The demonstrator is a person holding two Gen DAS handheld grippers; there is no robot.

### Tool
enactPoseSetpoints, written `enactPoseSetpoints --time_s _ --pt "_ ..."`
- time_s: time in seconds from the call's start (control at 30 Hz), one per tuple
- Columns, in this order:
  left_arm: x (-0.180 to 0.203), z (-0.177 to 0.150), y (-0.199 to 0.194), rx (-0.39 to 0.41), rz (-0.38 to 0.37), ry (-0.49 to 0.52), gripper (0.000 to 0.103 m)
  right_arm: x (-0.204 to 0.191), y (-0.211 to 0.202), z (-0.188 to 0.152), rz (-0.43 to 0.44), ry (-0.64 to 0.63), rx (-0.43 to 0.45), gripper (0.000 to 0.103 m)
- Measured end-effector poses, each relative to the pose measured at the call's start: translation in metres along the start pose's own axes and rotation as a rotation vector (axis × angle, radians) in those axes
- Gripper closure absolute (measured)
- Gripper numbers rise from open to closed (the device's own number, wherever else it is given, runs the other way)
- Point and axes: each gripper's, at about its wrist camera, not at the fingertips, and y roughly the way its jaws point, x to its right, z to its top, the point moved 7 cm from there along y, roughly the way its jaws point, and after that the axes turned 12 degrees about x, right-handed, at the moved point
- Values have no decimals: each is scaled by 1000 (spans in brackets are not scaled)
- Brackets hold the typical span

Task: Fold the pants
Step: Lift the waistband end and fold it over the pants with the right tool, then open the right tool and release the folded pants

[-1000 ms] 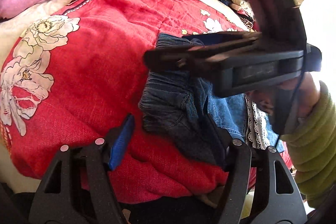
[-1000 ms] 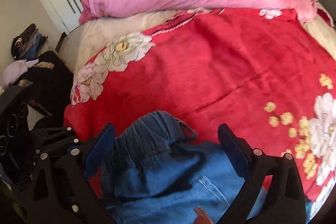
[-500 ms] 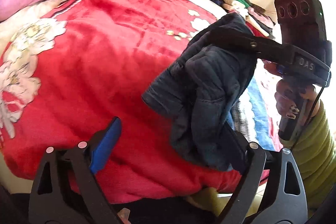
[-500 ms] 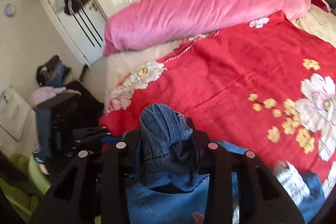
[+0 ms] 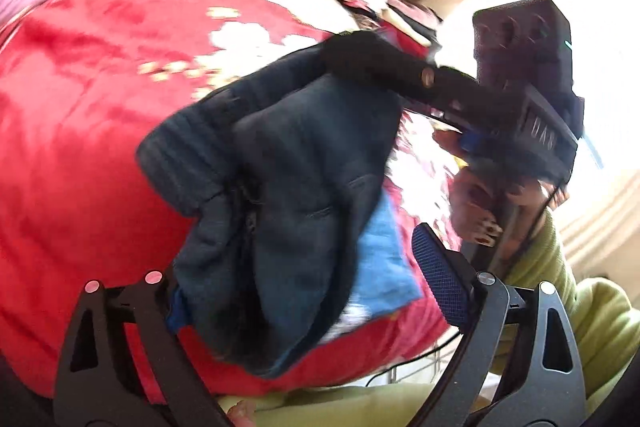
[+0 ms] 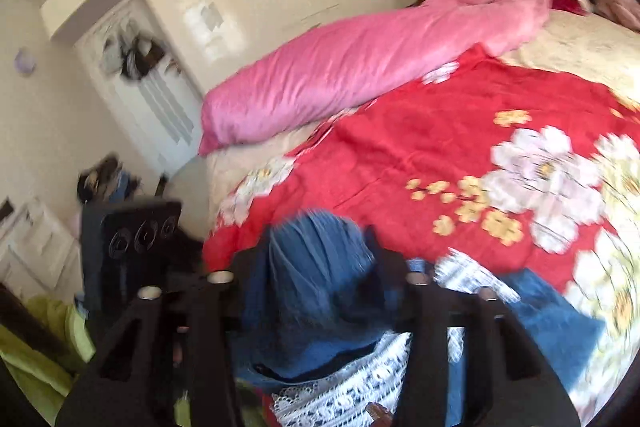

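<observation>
Over the red bedspread (image 5: pixel 80 115), the right gripper (image 6: pixel 316 267) clamps the lifted pants (image 5: pixel 288 187); left gripper (image 5: pixel 304 291) gapes.

My left gripper (image 5: pixel 304 291) has black triangular arms with silver screws and blue textured pads (image 5: pixel 440 279). My sleeve (image 5: pixel 576 307) is light green. The right gripper (image 5: pixel 360 63) body is black, with three round holes and perhaps a thin cable.

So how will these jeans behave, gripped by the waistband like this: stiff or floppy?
Likely floppy: the jeans sag in loose folds below the right tongs, which pinch the bunched waistband. Probably fairly heavy, since the thick denim hangs straight down. Unlikely to slip: the gathered fabric fills the jaws. The left tongs stand open.
</observation>
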Motion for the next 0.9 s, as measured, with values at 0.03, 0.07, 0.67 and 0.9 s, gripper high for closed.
enactPoseSetpoints --time_s 0.03,0.07,0.67,0.9 --pt "10 -3 5 -11 -16 29 18 6 -12 -1 -28 12 31 34" --pt "22 -9 13 -30 -34 67 18 14 -27 -5 -70 28 62 28" --pt "40 -55 43 -136 42 219 14 68 -62 -88 -293 264 -37 61" --pt "38 -56 43 -137 37 218 14 81 -73 -88 -372 238 -36 64"
